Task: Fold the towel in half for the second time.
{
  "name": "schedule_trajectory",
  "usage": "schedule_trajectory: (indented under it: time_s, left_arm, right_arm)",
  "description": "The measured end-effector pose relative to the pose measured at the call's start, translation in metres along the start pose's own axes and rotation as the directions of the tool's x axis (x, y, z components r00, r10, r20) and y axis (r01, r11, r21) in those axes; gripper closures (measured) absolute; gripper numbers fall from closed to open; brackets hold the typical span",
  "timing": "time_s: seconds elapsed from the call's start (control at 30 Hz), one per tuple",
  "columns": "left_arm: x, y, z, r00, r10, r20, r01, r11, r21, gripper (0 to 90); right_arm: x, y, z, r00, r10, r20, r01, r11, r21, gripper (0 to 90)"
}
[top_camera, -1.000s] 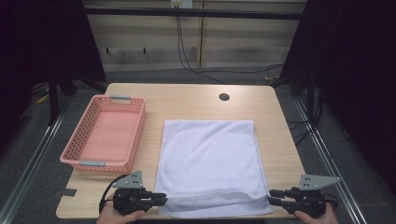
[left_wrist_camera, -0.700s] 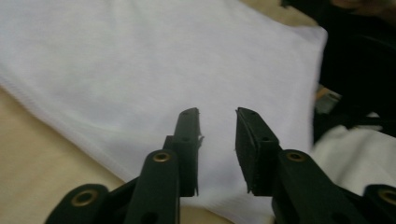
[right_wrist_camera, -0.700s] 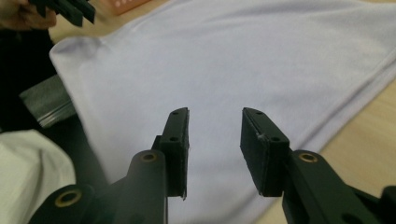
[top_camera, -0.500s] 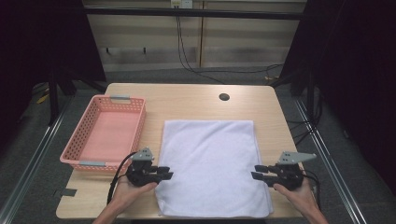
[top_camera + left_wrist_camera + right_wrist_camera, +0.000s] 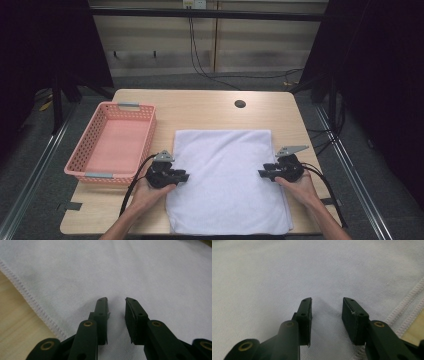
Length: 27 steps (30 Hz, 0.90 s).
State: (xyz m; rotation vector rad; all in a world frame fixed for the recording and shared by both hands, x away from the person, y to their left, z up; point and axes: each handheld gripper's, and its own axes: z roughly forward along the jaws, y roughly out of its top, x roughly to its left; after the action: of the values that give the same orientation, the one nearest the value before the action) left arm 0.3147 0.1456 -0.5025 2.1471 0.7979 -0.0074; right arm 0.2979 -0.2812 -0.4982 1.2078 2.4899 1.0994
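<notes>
A white towel (image 5: 225,190) lies flat on the wooden table (image 5: 200,102), with its near edge at the table's front. My left gripper (image 5: 186,176) rests at the towel's left edge and points inward over the cloth. Its jaws (image 5: 116,300) stand apart and have just been closing, with nothing pinched between them. My right gripper (image 5: 261,173) sits at the towel's right edge, facing the left one. Its jaws (image 5: 327,299) are apart and have just been opening, with only flat towel (image 5: 287,270) beneath them. The stitched hem (image 5: 30,297) runs beside the left jaw.
A pink plastic basket (image 5: 75,171) stands left of the towel, close behind my left hand. A round cable hole (image 5: 240,104) sits in the table's far part. Bare wood shows beyond the towel and along the right edge (image 5: 300,145).
Both grippers have moved from the towel's near corners away from the person, up along its side edges. The rumpled fold at the towel's front now lies flat.
</notes>
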Motion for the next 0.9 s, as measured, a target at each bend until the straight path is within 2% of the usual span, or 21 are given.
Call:
schedule_trajectory:
  time_s: [0.07,0.13,0.2,0.27,0.3,0.33,0.37,0.43,0.47,0.53,0.57,0.6,0.63,0.7,0.73,0.8,0.87,0.9]
  left_arm:
    - [-0.008,-0.007,-0.005,0.9997,0.007,0.024,-0.007,0.9999,0.010,74.0]
    - [-0.019,-0.013,-0.008,0.9982,0.036,0.048,-0.037,0.9991,0.021,73.8]
    - [-0.027,-0.016,-0.012,0.9984,0.035,0.044,-0.037,0.9986,0.037,73.6]
    - [-0.035,-0.022,-0.016,0.9965,0.055,0.063,-0.058,0.9972,0.048,73.6]
    - [-0.039,-0.026,-0.019,0.9961,0.035,0.081,-0.040,0.9975,0.058,73.6]
    - [-0.041,-0.028,-0.021,0.9951,0.029,0.095,-0.035,0.9973,0.065,73.6]
    - [-0.044,-0.032,-0.024,0.9936,0.042,0.105,-0.050,0.9961,0.073,73.6]
    - [-0.047,-0.037,-0.027,0.9922,0.024,0.122,-0.033,0.9971,0.069,72.5]
    - [-0.048,-0.037,-0.029,0.9910,0.028,0.131,-0.037,0.9967,0.072,70.6]
    - [-0.048,-0.034,-0.031,0.9918,0.048,0.118,-0.057,0.9960,0.070,65.2]
    - [-0.045,-0.030,-0.033,0.9938,0.046,0.102,-0.051,0.9976,0.046,63.3]
    - [-0.042,-0.025,-0.035,0.9960,0.042,0.079,-0.044,0.9989,0.018,63.3]
    - [-0.038,-0.019,-0.035,0.9965,0.030,0.078,-0.029,0.9995,-0.012,63.7]
    - [-0.030,-0.006,-0.031,0.9977,0.036,0.058,-0.034,0.9991,-0.023,64.1]
    - [-0.024,0.001,-0.029,0.9989,0.025,0.040,-0.023,0.9990,-0.039,64.2]
    - [-0.014,0.011,-0.023,0.9994,-0.004,0.033,0.006,0.9978,-0.066,64.7]
    - [-0.008,0.019,-0.016,0.9998,-0.011,0.016,0.012,0.9976,-0.068,64.6]
    - [-0.003,0.021,-0.012,0.9996,-0.019,0.022,0.020,0.9978,-0.063,64.5]
  right_arm:
    - [0.008,-0.007,-0.007,0.9999,-0.017,-0.004,0.017,1.000,0.015,63.4]
    - [0.013,-0.015,-0.012,0.9995,-0.020,-0.024,0.020,1.000,0.010,65.1]
    - [0.019,-0.023,-0.020,0.9990,-0.013,-0.043,0.014,1.000,0.015,67.2]
    - [0.024,-0.032,-0.026,0.9984,-0.011,-0.056,0.012,1.000,0.015,67.2]
    - [0.028,-0.035,-0.029,0.9979,-0.014,-0.063,0.015,1.000,0.018,67.3]
    - [0.033,-0.039,-0.033,0.9974,-0.016,-0.070,0.018,0.999,0.026,67.3]
    - [0.036,-0.040,-0.035,0.9968,-0.019,-0.077,0.021,0.999,0.032,67.5]
    - [0.043,-0.045,-0.039,0.9960,-0.018,-0.088,0.022,0.999,0.045,68.1]
    - [0.046,-0.046,-0.041,0.9950,-0.015,-0.099,0.021,0.998,0.054,68.2]
    - [0.050,-0.047,-0.042,0.9946,-0.019,-0.102,0.026,0.998,0.062,67.4]
    - [0.050,-0.046,-0.044,0.9939,-0.024,-0.108,0.030,0.998,0.054,67.0]
    - [0.047,-0.043,-0.046,0.9948,-0.027,-0.099,0.029,0.999,0.020,66.1]
    - [0.042,-0.039,-0.049,0.9958,-0.016,-0.090,0.015,1.000,-0.013,64.9]
    - [0.029,-0.030,-0.056,0.9985,0.005,-0.055,-0.009,0.997,-0.076,62.0]
    - [0.022,-0.024,-0.058,0.9992,0.011,-0.037,-0.014,0.995,-0.096,62.0]
    - [0.007,-0.014,-0.058,0.9997,0.021,0.014,-0.020,0.992,-0.124,60.4]
    - [-0.010,-0.004,-0.052,0.9984,0.032,0.047,-0.026,0.991,-0.130,58.1]
    - [-0.019,0.000,-0.048,0.9965,0.046,0.071,-0.036,0.991,-0.133,55.2]
